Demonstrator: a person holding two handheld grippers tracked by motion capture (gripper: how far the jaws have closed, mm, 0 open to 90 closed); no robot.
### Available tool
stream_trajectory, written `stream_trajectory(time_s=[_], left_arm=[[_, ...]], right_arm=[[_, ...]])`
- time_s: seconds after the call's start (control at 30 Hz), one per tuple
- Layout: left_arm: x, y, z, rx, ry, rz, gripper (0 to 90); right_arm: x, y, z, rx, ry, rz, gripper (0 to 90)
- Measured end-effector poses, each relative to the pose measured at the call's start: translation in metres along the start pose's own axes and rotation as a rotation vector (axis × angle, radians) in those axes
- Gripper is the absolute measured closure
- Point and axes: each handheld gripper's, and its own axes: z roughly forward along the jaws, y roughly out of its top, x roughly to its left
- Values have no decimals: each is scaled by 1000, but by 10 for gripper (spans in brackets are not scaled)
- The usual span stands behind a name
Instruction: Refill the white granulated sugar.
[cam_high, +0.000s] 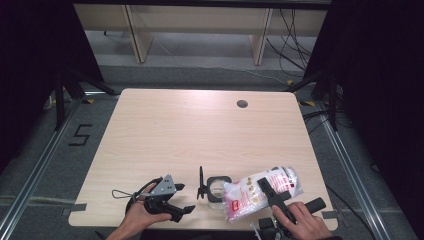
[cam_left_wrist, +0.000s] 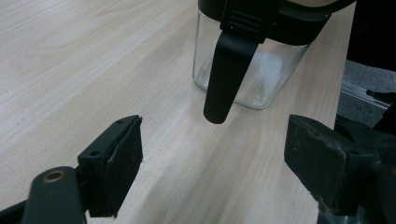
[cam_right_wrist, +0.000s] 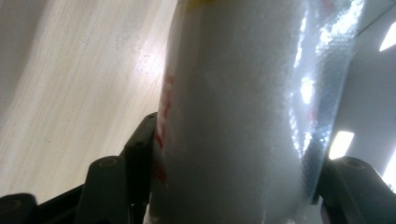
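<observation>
A clear glass jar (cam_high: 218, 189) with a black rim stands near the table's front edge, its black lid (cam_high: 201, 183) flipped up on its left side. In the left gripper view the jar (cam_left_wrist: 261, 79) is just ahead, with a black handle (cam_left_wrist: 226, 70) hanging down its side. My left gripper (cam_high: 185, 198) lies left of the jar, open with nothing between its jaws (cam_left_wrist: 212, 158). A plastic bag of white grains (cam_high: 260, 192) with red print sits right of the jar, one end against it. My right gripper (cam_high: 265, 186) is shut on the bag (cam_right_wrist: 243, 116).
The light wood table (cam_high: 200, 130) has a round cable hole (cam_high: 242, 104) at the back right. Dark stand legs (cam_high: 65, 95) flank it on the floor. Wooden furniture legs (cam_high: 134, 35) and cables (cam_high: 295, 45) lie beyond the far edge.
</observation>
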Motion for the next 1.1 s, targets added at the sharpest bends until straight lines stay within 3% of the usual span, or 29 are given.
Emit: stream_trajectory(time_s=[0.13,0.23,0.3,0.57,0.6,0.67,0.73,0.83,0.87,0.9,1.0,1.03,1.1], left_arm=[[0,0,0,8,3,5,191],[2,0,-2,24,8,28,191],[0,0,0,3,9,5,191],[0,0,0,1,3,5,191],[2,0,-2,21,9,26,191],[2,0,-2,23,8,28,191],[-1,0,0,10,-1,-19,191],[0,0,0,7,5,11,191],[-1,-1,0,12,20,-5,191],[0,0,0,8,14,10,192],[0,0,0,6,11,7,191],[-2,-1,0,4,12,-20,191],[0,-1,-1,21,19,7,192]], right_arm=[[1,0,-1,6,2,17,412],[-2,1,0,-6,-2,-23,413],[-2,2,1,2,1,-41,414],[-3,3,0,1,6,-31,416],[-3,3,0,-1,6,-25,416],[-3,4,0,-1,9,-37,417],[-4,3,0,-4,6,-61,417],[-4,3,0,-1,4,-59,418],[-3,2,-1,8,9,-44,417],[-4,2,-1,14,10,-48,418],[-5,2,-2,11,7,-56,418],[-5,2,-2,11,7,-56,418],[-6,3,-2,1,2,-63,418]])
